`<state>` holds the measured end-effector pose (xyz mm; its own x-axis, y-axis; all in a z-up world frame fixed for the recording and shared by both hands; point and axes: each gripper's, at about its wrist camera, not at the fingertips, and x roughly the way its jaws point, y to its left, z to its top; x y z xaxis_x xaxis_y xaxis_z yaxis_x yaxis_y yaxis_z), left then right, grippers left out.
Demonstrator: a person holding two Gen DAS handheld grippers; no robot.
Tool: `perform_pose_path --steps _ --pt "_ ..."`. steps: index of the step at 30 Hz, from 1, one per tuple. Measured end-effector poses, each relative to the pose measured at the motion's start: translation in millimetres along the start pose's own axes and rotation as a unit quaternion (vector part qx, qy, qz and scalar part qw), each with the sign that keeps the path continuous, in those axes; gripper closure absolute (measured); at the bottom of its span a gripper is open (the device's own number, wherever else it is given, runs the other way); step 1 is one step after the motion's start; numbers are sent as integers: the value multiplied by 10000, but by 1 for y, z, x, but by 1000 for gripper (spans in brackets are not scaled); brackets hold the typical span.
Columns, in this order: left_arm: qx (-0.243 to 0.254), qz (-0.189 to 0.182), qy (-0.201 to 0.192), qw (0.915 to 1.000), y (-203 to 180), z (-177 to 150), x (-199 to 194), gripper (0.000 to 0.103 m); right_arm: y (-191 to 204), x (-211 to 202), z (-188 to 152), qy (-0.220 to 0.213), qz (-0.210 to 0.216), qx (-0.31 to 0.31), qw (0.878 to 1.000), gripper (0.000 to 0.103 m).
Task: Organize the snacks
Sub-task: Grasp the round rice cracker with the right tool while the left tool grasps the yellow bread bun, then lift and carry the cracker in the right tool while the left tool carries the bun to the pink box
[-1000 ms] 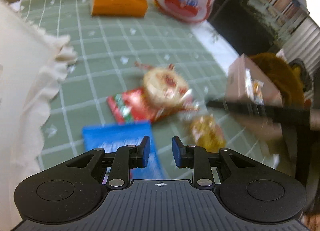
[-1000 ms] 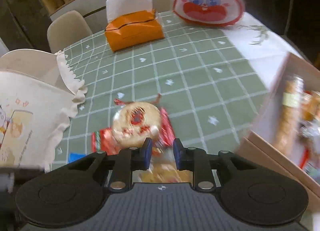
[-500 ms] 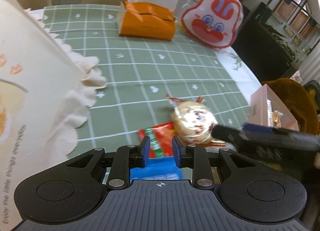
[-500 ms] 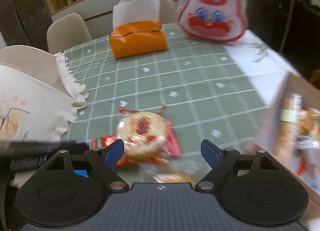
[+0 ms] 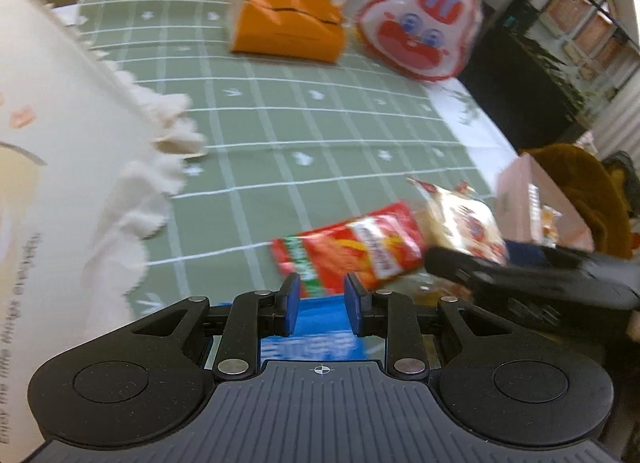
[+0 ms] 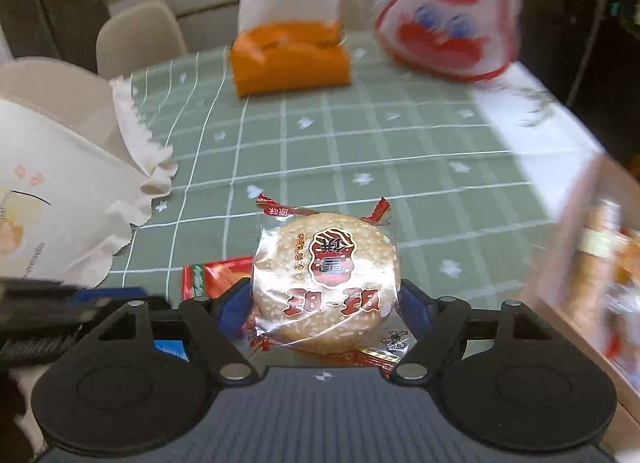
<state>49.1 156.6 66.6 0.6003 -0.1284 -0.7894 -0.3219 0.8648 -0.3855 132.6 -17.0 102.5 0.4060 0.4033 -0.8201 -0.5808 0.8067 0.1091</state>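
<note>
A round sesame cracker in a clear red-printed wrapper (image 6: 326, 279) sits between the fingers of my right gripper (image 6: 326, 303), which is shut on it. It also shows in the left wrist view (image 5: 464, 219). A red snack packet (image 5: 352, 249) lies on the green checked tablecloth (image 5: 280, 135), partly under the cracker; it also shows in the right wrist view (image 6: 218, 273). A blue packet (image 5: 316, 327) lies under my left gripper (image 5: 318, 301), whose jaws stand nearly shut and empty. A pink box of snacks (image 6: 600, 255) stands at the right.
A cream paper bag with a frilled edge (image 5: 60, 167) stands at the left. An orange tissue box (image 5: 288, 29) and a red-and-white rabbit bag (image 5: 420, 39) sit at the far side. Chairs (image 6: 140, 37) stand behind the table. A brown plush (image 5: 580, 191) lies past the box.
My right gripper opened wide, then shut on the sesame cracker and lifted it off the red packet. My left gripper stayed nearly shut over the blue packet and shifted slightly.
</note>
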Motion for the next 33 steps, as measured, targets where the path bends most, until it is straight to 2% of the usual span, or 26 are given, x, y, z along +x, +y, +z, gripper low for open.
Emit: perform_pose_path --steps 3,7,11,13,15,17,19,21,23,25,28,30,33 --pt "236 -235 74 9994 -24 -3 5 75 -28 -38 -24 -200 -114 356 9991 26" --pt "587 -492 207 9969 -64 -9 18 75 -63 -71 -66 -272 -605 866 9940 26" --pt "986 -202 298 9945 -102 -21 38 74 -91 -76 -108 -61 -1269 1313 9832 26" --pt "1268 -20 122 9918 -116 -26 45 68 -103 -77 -125 29 -1526 1535 9763 26" --pt "1600 131 9 9870 -129 -29 51 63 -112 -81 -141 37 -1679 1718 9707 26" --pt "1953 201 94 9805 -141 -32 58 51 -118 -83 -153 62 -1772 1874 9662 25" --pt "2316 287 288 9720 -151 -39 64 36 -119 -79 -163 122 -1785 2005 9632 23" --pt "2699 315 338 9618 -161 -48 66 33 -118 -81 -170 31 -1862 1985 9622 20" --pt "2898 453 272 9556 -165 -57 65 33 -116 -81 -174 -60 -1918 1944 9620 18" --pt "2811 559 226 9578 -161 -60 64 31 -115 -82 -177 -134 -1942 1974 9608 15" --pt "2441 614 135 9677 -149 -56 61 31 -115 -81 -180 -252 -1962 1952 9606 13" --pt "2176 552 80 9744 -140 -49 60 31 -114 -83 -186 -325 -1999 1962 9594 10" --pt "1908 532 27 9802 -131 -42 62 28 -114 -85 -191 -355 -2022 1977 9585 4"
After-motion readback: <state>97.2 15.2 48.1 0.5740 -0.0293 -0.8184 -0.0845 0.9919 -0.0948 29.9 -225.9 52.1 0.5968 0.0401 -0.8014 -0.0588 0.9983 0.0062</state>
